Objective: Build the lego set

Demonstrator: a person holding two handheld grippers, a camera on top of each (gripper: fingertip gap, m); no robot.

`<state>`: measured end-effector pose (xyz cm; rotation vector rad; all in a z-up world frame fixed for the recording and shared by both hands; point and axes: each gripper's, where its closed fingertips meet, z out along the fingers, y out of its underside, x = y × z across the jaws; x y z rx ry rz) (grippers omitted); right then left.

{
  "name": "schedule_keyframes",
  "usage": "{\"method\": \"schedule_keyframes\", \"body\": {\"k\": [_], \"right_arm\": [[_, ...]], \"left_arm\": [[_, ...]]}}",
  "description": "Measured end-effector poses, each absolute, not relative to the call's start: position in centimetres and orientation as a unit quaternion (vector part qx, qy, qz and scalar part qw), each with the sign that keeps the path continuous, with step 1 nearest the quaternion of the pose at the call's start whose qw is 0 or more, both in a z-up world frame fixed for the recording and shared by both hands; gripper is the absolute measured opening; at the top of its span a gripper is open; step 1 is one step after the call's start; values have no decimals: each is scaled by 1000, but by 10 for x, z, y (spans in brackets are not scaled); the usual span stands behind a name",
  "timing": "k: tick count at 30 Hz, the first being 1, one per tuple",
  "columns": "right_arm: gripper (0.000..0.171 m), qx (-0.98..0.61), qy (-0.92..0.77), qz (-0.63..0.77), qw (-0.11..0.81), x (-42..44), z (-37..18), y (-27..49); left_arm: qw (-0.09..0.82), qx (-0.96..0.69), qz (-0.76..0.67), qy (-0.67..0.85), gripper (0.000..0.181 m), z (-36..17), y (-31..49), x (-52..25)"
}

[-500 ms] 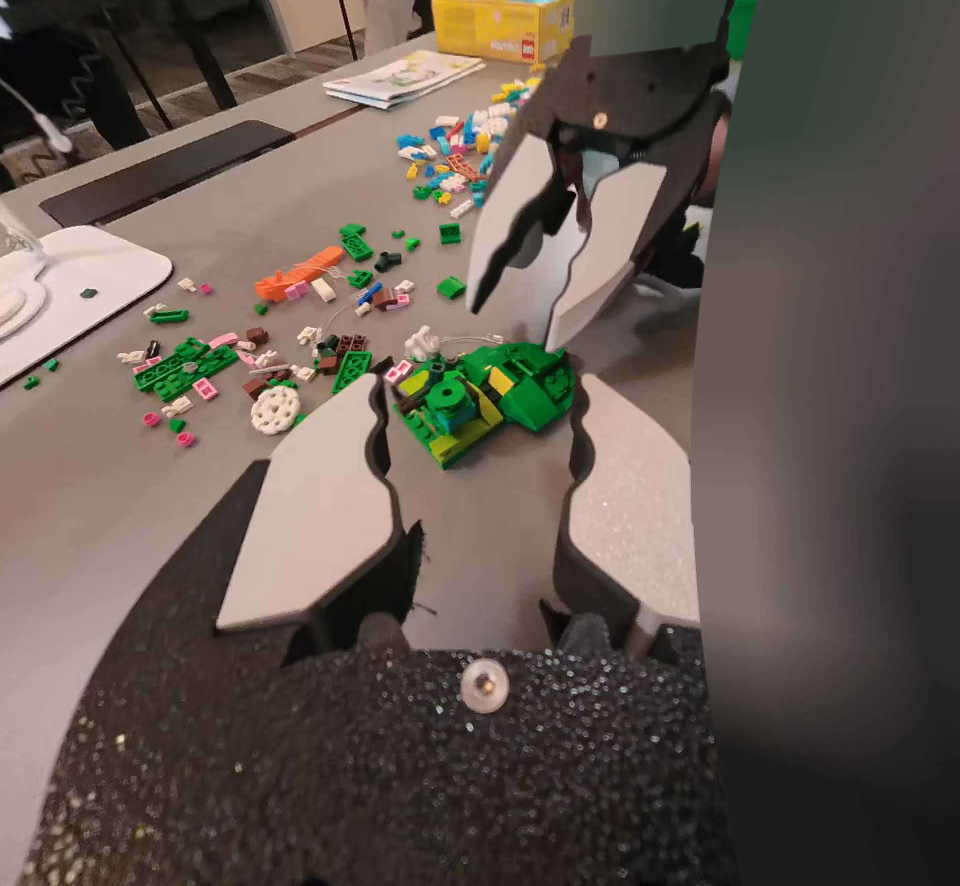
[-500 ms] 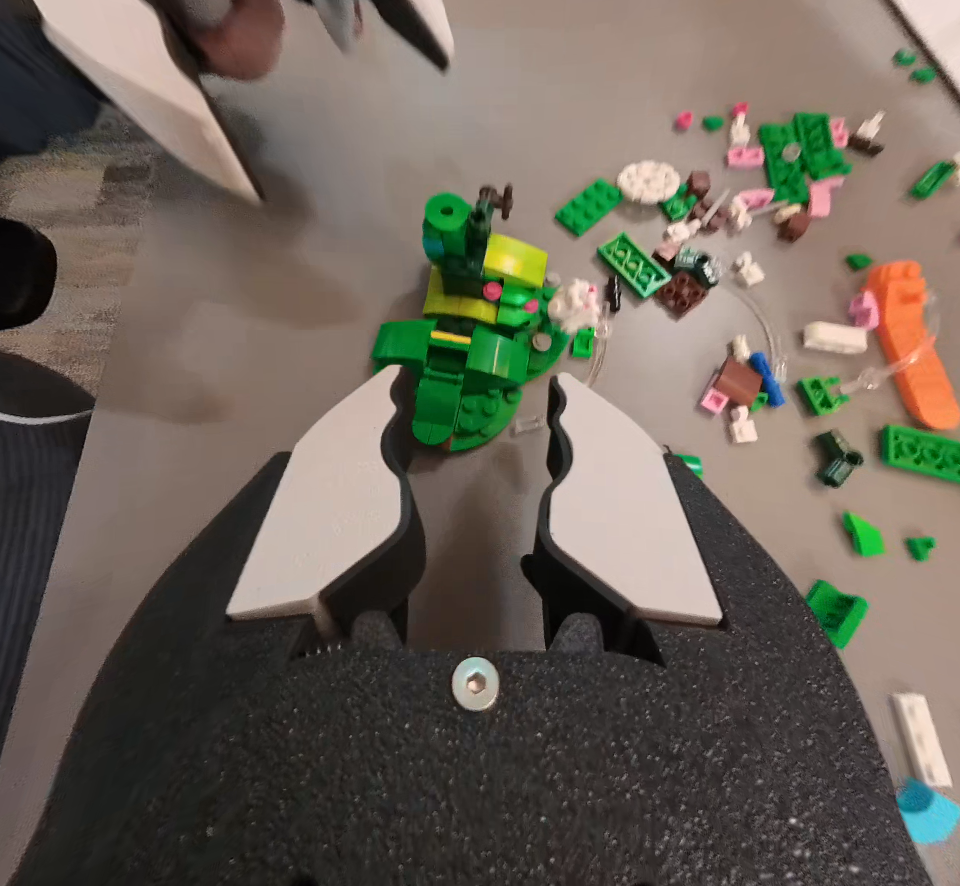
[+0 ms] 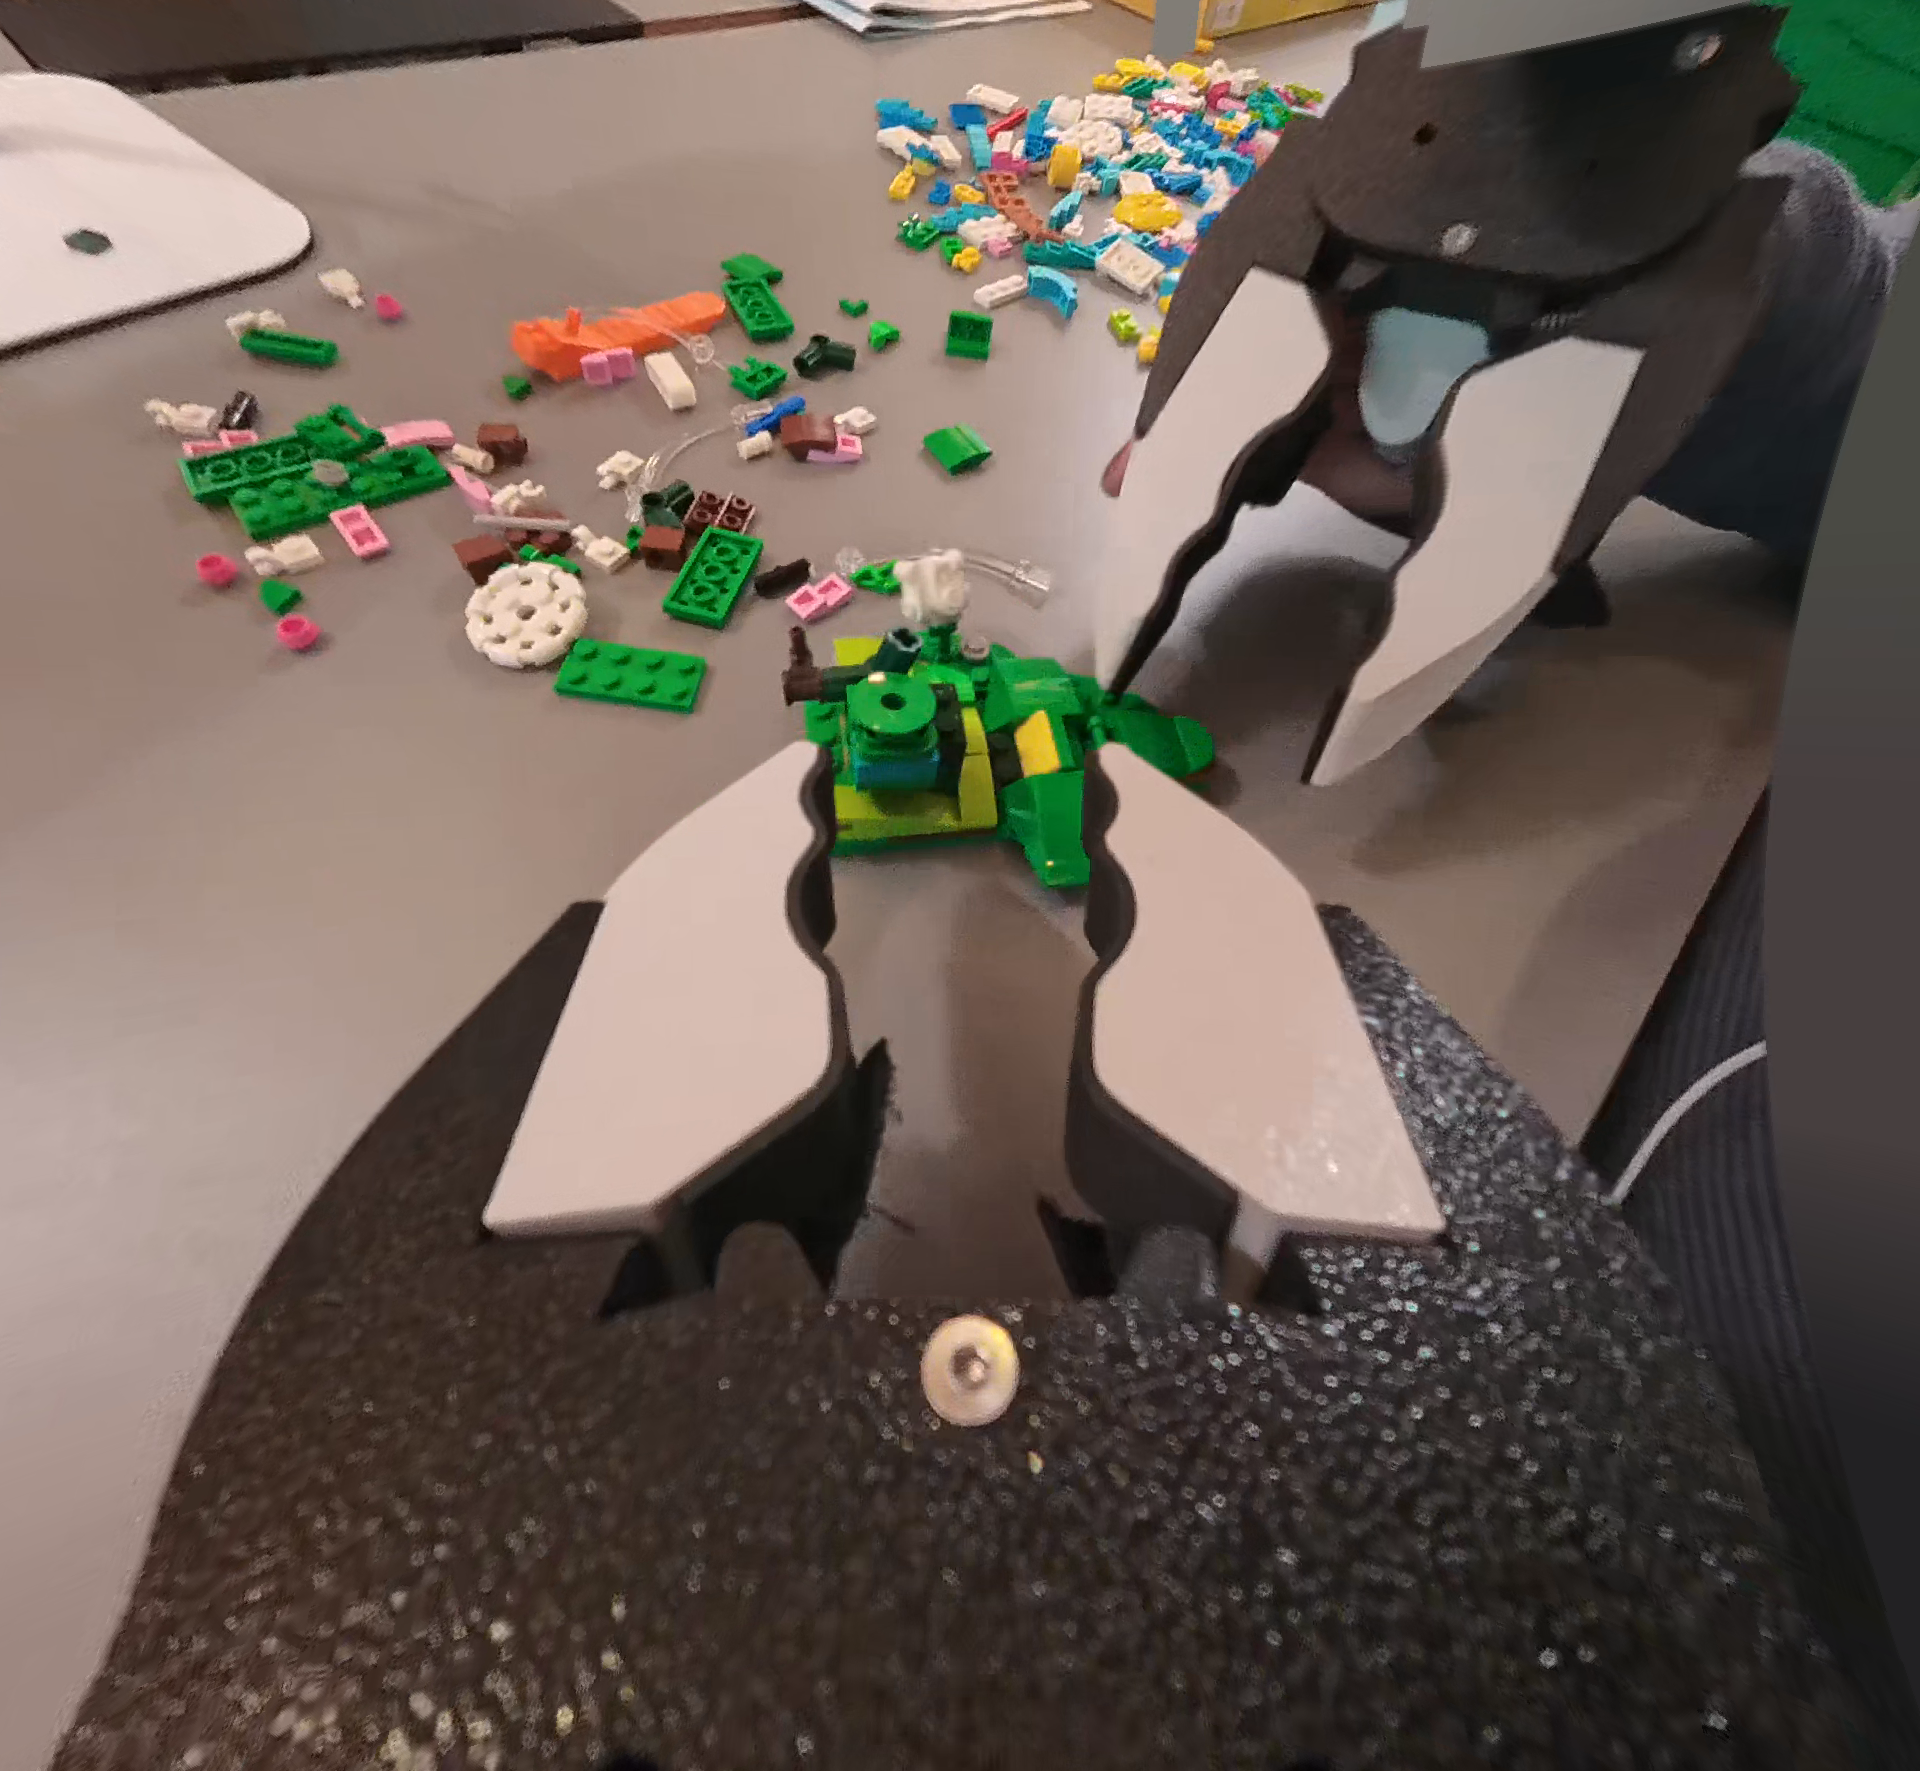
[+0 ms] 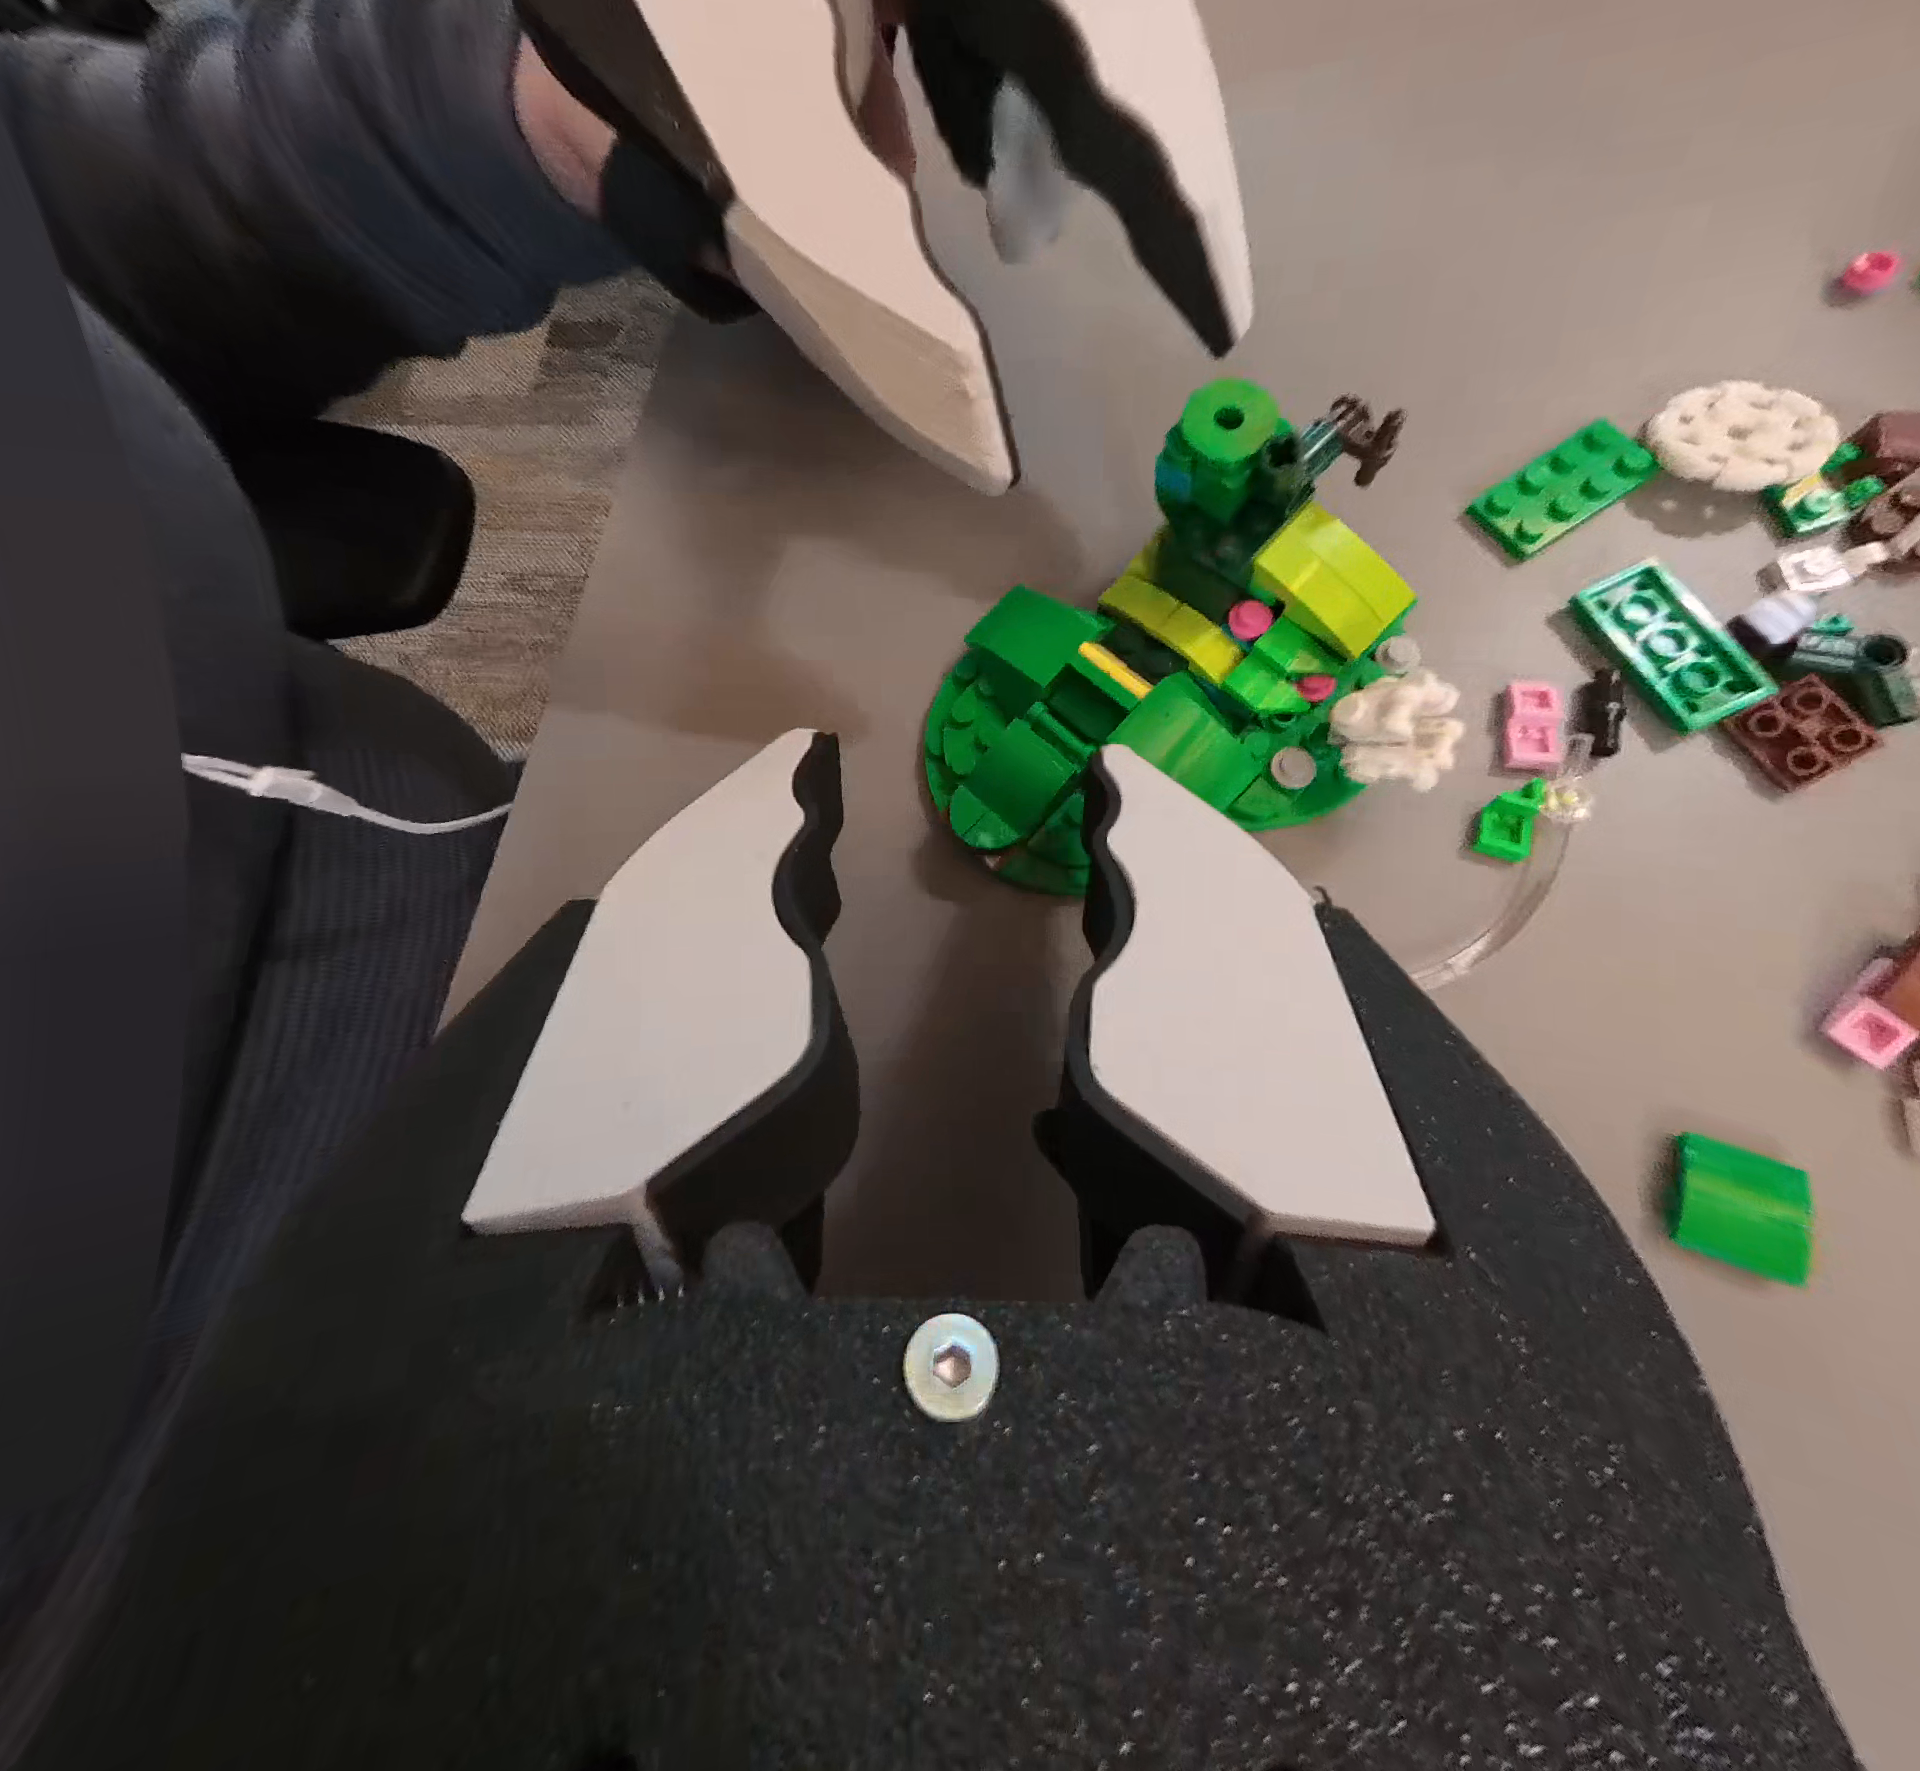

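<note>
While both grippers angle down with jaws parted and empty, the left gripper (image 3: pixel 951 786) and right gripper (image 4: pixel 961 765) flank the green lego build (image 4: pixel 1164 672) mid-frame on the table (image 3: pixel 312 890); loose bricks (image 3: pixel 436 495) scatter upper left.

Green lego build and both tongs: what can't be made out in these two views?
- Near edge of the green lego build: left wrist view, covered by the left tongs.
- Build's base rim nearest the camera: right wrist view, covered by a finger of the right tongs.
- Whether the right tongs' fingertip touches the build: left wrist view, too fine to tell.
- Far multicoloured brick pile: pieces too small to tell apart.
</note>
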<state>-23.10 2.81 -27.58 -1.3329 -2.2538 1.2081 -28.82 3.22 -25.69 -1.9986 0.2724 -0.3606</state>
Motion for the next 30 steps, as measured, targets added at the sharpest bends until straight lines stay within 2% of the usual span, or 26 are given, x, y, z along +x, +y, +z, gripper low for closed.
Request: {"method": "schedule_keyframes", "body": {"k": [5, 8, 14, 19, 24, 27, 30], "right_arm": [[40, -444, -759, 449, 157, -250, -254, 48], [45, -424, -771, 452, 145, -265, -250, 56], [57, -371, -780, 504, 4, -282, -239, 51], [57, -381, -755, 522, -111, -295, -235, 57], [56, -378, -764, 514, -97, -300, -238, 60], [54, -375, -763, 524, -45, -296, -233, 63], [53, -380, -754, 536, 22, -291, -227, 70]], "left_arm": [[535, -826, -122, 129, 30, -252, 36, -289], [528, -835, -82, 135, 28, -253, 44, -294], [507, -845, -83, 149, 21, -257, 53, -290], [503, -847, -86, 151, 15, -257, 52, -293], [503, -845, -97, 150, 15, -257, 51, -293], [513, -838, -117, 146, 17, -255, 50, -292], [550, -813, -143, 127, 26, -243, 50, -294]]}}
